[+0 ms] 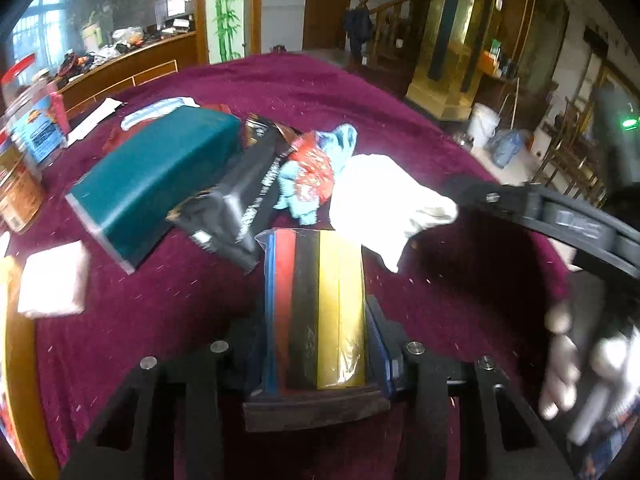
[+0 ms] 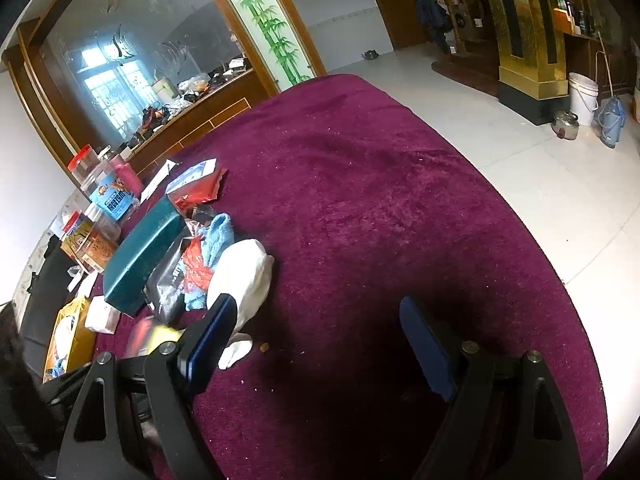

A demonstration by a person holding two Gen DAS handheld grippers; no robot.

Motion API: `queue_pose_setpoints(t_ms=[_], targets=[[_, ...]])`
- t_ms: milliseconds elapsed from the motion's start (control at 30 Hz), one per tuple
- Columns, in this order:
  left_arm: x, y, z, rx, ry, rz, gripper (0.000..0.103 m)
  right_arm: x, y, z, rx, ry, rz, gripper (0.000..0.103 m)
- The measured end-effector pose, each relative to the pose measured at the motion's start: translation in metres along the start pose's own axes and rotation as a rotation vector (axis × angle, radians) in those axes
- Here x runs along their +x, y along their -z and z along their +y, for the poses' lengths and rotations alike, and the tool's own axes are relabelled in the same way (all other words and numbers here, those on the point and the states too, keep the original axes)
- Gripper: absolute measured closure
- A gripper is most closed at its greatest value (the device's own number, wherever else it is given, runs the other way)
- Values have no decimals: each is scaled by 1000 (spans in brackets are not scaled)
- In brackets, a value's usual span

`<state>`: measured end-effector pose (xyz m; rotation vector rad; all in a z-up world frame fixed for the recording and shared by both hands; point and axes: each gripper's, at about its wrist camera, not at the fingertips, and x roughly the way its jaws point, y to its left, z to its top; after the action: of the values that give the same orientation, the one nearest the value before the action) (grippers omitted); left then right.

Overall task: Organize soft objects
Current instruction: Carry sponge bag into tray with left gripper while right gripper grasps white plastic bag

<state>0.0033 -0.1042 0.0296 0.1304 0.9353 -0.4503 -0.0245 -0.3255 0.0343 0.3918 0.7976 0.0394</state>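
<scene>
Crimson velvet covers the round table (image 1: pixel 400 120) that we work over, and from the left wrist we see our left gripper (image 1: pixel 318 356) clamped on a striped packet (image 1: pixel 320 304) of red, black and gold bands in a clear sleeve. It runs lengthwise between the two blue pads, its near end toward the camera, so we judge it is held this way to be carried flat and set down squarely. Just beyond its far end lies a white cloth (image 1: pixel 384 204), crumpled, with a blue and red soft toy (image 1: pixel 312 176) touching it on the left. A black pouch (image 1: pixel 240 208) leans against a teal box (image 1: pixel 156 184), which looks rigid and is probably not ours to sort. A white folded pad (image 1: pixel 54 284) sits apart at the left edge. At the far right the right gripper's black arm (image 1: pixel 560 216) reaches in over the cloth.

From the right wrist, our right gripper (image 2: pixel 320 344) stands with its pads wide apart and nothing between them, only bare velvet below. The white cloth (image 2: pixel 244 276) lies just beside its left pad, part of it hidden behind that pad, so we read this hand as waiting next to the heap. The soft things are bunched against the teal box (image 2: pixel 140 260), while jars (image 2: pixel 108 196) stand further back. The table's right half is bare, likely where sorted pieces will go.
</scene>
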Motion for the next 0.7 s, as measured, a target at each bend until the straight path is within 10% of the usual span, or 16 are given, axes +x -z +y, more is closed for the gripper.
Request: queue_pose_setpoints(t_ms=[700], targets=[[-157,107,99,-269,97,-168,56,15,-9,48,-106,9,86,20]])
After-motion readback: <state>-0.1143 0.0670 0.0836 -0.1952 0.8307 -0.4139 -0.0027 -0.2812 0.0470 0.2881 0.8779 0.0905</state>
